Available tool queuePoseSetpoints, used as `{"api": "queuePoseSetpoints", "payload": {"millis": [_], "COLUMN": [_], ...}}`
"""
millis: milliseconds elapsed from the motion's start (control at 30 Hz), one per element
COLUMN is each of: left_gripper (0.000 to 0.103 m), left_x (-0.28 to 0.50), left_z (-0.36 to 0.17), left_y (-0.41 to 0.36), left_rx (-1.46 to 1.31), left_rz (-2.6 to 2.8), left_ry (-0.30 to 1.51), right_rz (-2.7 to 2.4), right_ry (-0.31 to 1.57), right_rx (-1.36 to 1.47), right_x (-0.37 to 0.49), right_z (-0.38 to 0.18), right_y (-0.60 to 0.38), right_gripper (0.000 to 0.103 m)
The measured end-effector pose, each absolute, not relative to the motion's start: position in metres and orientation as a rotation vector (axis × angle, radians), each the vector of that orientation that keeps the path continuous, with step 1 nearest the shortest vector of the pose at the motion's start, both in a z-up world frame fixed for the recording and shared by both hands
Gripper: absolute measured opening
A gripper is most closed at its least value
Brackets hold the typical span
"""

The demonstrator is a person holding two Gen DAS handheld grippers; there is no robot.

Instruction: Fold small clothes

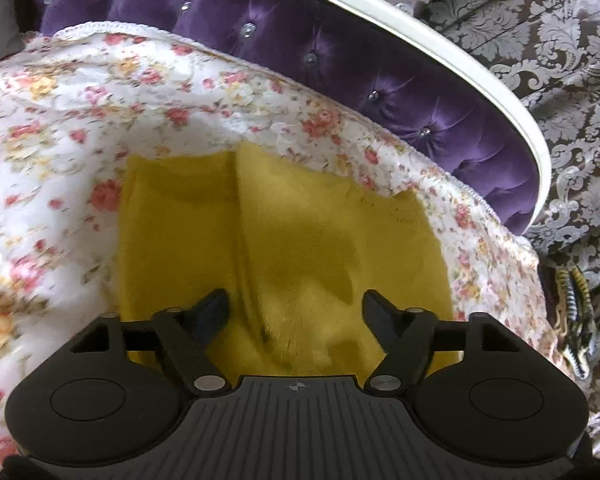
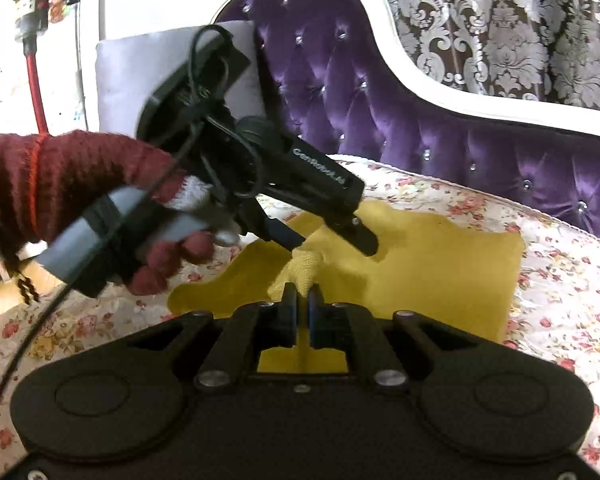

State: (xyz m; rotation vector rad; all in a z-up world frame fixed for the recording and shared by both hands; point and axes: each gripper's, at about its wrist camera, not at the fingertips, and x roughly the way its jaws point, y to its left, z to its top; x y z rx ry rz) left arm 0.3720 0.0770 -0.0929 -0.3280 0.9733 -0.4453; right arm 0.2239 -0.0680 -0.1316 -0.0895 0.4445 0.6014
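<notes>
So the soft mustard-yellow fleece garment (image 2: 420, 264) is lying spread on the floral quilted cover (image 2: 560, 280) of the purple tufted sofa (image 2: 380, 92), mostly flat with one ridge pulled up in the middle. My guess is it's super light and floppy, a bit fuzzy so it shouldn't slip out of the pads, but it'll sag and drag the moment you lift it. Best bet is to grab it by a hem or corner, not mid-panel, otherwise you only get a bunched tent.

The right gripper (image 2: 299, 304) has its fingers pressed nearly together, pinching a raised fold of the yellow fabric right in front of its camera. The left gripper (image 1: 296, 306), held in a dark red knitted glove (image 2: 60, 184), is spread wide, fingers hovering just over the garment with cloth between them. From the right view its tips sit close to that same pinched ridge, but I can't tell if they're actually touching it.
</notes>
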Motion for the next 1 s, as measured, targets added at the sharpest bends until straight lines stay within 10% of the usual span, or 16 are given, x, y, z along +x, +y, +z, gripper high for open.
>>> {"api": "queuePoseSetpoints", "payload": {"millis": [167,300,700,1000], "left_gripper": [0.069,0.012,0.012,0.021], "left_x": [0.389,0.392,0.359,0.378], "left_z": [-0.093,-0.090,-0.023,-0.088], "left_y": [0.068,0.055,0.080,0.118], "left_rx": [-0.424,-0.412,-0.148,-0.136], "left_rz": [-0.505,-0.530,-0.566,-0.455], "left_ry": [0.972,0.928,0.750,0.935], "right_rz": [0.596,0.582,0.654,0.722], "right_ry": [0.450,0.451,0.357,0.524], "right_rx": [-0.062,-0.052,-0.074,-0.178], "right_x": [0.223,0.222,0.205,0.220], "right_z": [-0.133,-0.135,-0.106,-0.144], "right_y": [-0.071,-0.073,-0.035,0.017], "right_gripper": [0.010,0.010,0.010,0.021]}}
